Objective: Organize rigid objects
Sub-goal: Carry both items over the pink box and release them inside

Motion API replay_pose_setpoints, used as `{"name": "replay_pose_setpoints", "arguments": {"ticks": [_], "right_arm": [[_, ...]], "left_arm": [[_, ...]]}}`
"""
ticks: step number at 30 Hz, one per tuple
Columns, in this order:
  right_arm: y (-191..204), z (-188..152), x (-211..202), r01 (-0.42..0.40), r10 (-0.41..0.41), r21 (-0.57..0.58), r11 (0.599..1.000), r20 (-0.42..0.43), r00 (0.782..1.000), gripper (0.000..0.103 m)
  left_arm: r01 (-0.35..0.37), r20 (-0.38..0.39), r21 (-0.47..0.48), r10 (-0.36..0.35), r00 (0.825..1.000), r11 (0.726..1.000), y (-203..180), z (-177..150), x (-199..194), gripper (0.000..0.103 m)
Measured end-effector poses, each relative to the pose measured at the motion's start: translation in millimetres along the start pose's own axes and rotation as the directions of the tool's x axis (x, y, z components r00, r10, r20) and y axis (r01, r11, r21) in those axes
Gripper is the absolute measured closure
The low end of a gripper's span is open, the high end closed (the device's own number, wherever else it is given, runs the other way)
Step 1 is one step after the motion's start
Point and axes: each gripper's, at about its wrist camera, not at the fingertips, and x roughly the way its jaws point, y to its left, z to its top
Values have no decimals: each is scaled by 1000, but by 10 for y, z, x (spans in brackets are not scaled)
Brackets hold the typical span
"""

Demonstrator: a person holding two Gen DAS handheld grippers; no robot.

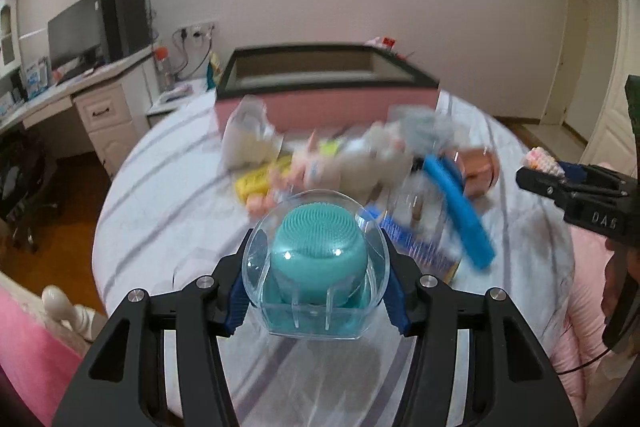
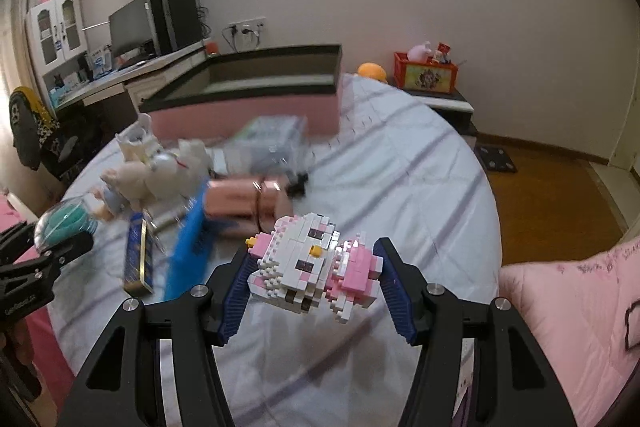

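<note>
Striped bedsheet [image 1: 160, 163] fills the background, with a pink storage box [image 1: 320, 107] beyond your jaws. Your left gripper [image 1: 316, 291] has its jaws clamped on a clear dome case [image 1: 316, 227] holding a teal brush. Your right gripper [image 2: 312, 291] has its jaws clamped on a pink-and-white brick figure [image 2: 316, 263]. Ahead of both lies a blurred pile, including a blue bar [image 2: 188, 251].

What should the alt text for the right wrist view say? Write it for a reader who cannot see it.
The right gripper holds a pink and white brick-built cat figure above a striped bed sheet. Behind it lie a blue case and a rose-gold cylinder, with an open pink storage box farther back.
</note>
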Motion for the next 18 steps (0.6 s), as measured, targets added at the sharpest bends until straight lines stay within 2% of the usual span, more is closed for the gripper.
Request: {"name": "replay_pose_setpoints", "arguments": {"ticks": [5, 10, 14, 18], "right_arm": [[133, 289, 13, -24, 26, -42, 999, 35, 999, 43], [249, 710, 147, -46, 52, -83, 995, 67, 996, 43], [311, 1168, 406, -55, 65, -116, 992, 77, 995, 43], [329, 1616, 852, -61, 66, -119, 991, 38, 997, 43]], "left_arm": [[26, 43, 7, -26, 999, 1000, 8, 434, 103, 48], [16, 78, 50, -20, 997, 999, 0, 967, 314, 47], [25, 73, 63, -29, 997, 998, 86, 1434, 609, 47], [-17, 37, 85, 13, 999, 996, 189, 1829, 1019, 47]]}}
